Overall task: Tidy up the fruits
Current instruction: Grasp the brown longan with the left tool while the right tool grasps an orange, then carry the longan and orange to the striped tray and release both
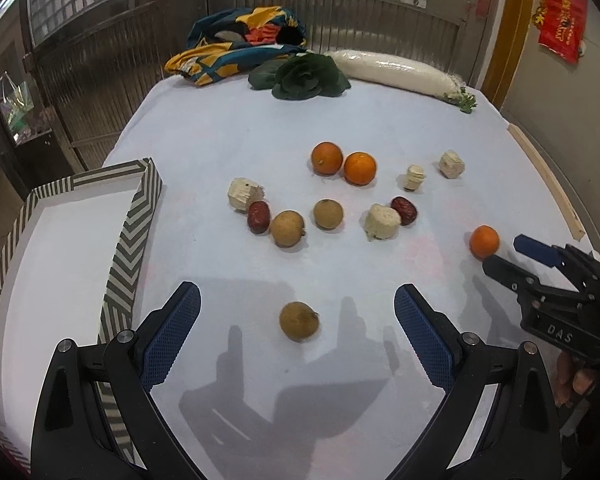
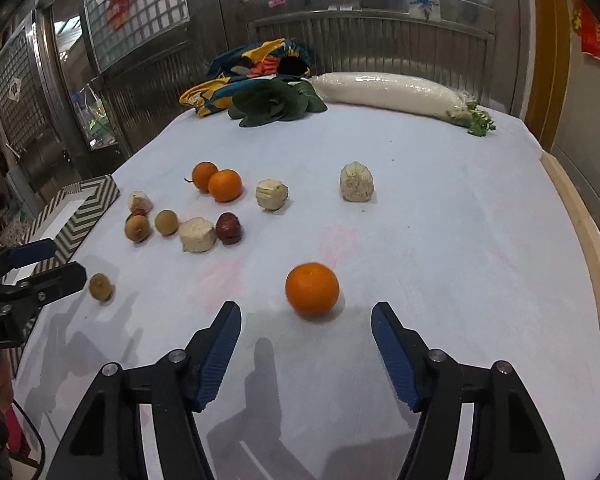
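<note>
1. 2 grippers over the white-clothed table point(image 1: 228, 128), and both stand with fingers apart, nothing pressed between the blue pads.
2. Left gripper point(image 1: 298, 330) has a lone brown longan point(image 1: 299, 321) sitting on the cloth between its wide-spread fingertips, touched by neither pad.
3. Right gripper point(image 2: 306, 324) hovers with a loose orange point(image 2: 312, 288) just ahead of its tips, centred on the gap, pads clear of it.
4. Out to the left, a box with chevron-striped walls point(image 1: 134, 240) sits at the table edge, its white inside bare.
5. Mid-table cluster: 2 more longans point(image 1: 287, 228), 2 red jujubes point(image 1: 258, 217), and pale cut stalk chunks point(image 1: 382, 222) scattered among them.
6. Behind those, 2 oranges point(image 1: 327, 158) sit touching each other.
7. Far end: a dark leafy green point(image 1: 300, 78), a long white radish point(image 1: 396, 72) in clear wrap, and a colourful bundled cloth point(image 1: 240, 44).
8. Along the right edge runs a wooden strip point(image 2: 580, 232).
</note>
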`<state>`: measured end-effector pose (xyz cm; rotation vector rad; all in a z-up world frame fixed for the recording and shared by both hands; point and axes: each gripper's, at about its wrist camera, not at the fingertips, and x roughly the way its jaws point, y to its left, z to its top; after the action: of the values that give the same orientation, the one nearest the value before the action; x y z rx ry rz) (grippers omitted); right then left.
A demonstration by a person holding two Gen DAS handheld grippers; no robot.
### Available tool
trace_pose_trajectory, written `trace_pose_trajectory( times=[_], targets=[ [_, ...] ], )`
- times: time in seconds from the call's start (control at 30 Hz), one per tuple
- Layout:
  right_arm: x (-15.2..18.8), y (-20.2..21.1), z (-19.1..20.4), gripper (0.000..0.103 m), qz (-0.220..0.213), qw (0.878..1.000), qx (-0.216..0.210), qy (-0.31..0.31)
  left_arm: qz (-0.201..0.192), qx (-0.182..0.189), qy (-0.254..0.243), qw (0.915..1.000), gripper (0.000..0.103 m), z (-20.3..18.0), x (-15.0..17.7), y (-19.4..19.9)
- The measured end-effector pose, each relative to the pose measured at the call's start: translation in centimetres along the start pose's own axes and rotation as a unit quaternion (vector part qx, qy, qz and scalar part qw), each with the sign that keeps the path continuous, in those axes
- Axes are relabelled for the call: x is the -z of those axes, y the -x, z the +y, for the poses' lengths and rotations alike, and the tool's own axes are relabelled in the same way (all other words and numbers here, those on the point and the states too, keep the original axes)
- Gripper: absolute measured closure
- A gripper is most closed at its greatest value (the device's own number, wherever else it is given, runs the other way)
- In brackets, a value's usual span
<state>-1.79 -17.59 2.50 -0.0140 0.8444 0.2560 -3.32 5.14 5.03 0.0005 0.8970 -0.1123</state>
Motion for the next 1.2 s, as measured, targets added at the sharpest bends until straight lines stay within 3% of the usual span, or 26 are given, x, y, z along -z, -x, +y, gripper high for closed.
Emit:
trace_pose_trajectory(
  times=[0.07, 0.17, 0.43, 0.6, 0.67, 0.8, 0.87, 0.97, 1.2],
  targets=[
    [-0.5, -0.8, -0.1, 0.04, 0.005, 1.0, 0.001, 0.006, 0.009, 0.004, 0.005, 0.9999, 0.004, 0.6, -0.3, -0.5],
    [-1.1, -2.4, -0.3, 0.073, 0.027, 1.0, -0.005, 0.006, 0.021, 0.005, 0.016, 0.9996, 0.004, 1.4, -0.7, -1.3],
    [-0.8, -2.6, -1.0, 0.073, 0.023, 0.999, -0.028, -0.002, 0.051, 0.04, 0.032, 0.9974, 0.004, 1.3, -0.3, -1.7],
    [-0.9, -2.6, -0.9, 0.073, 0.021, 0.999, -0.029, -0.003, 0.046, 0.022, 0.008, 0.9987, 0.005, 0.4, 0.7, -1.1],
    [-0.9, -2.5, -0.8, 0.073, 0.02, 0.999, -0.027, -0.002, 0.056, 0.017, 0.006, 0.9982, 0.019, 0.3, 1.0, -1.8],
    [-0.8, -2.3, -0.5, 0.073, 0.018, 1.0, -0.025, 0.004, 0.081, 0.032, 0.011, 0.9961, 0.056, 0.4, 1.5, -3.2],
    [-0.8, -2.1, -0.4, 0.073, 0.016, 1.0, -0.026, 0.004, 0.069, 0.029, 0.011, 0.9971, 0.076, 0.5, 1.6, -3.1],
    [-0.8, -1.5, -0.1, 0.073, 0.008, 1.0, -0.025, 0.003, 0.066, 0.048, 0.027, 0.9963, 0.078, 1.1, 1.4, -3.0],
    [-1.1, 0.0, 1.8, 0.073, -0.007, 0.998, -0.054, 0.005, 0.033, 0.039, 0.006, 0.9987, 0.079, 1.5, 1.2, 0.7]
  ],
)
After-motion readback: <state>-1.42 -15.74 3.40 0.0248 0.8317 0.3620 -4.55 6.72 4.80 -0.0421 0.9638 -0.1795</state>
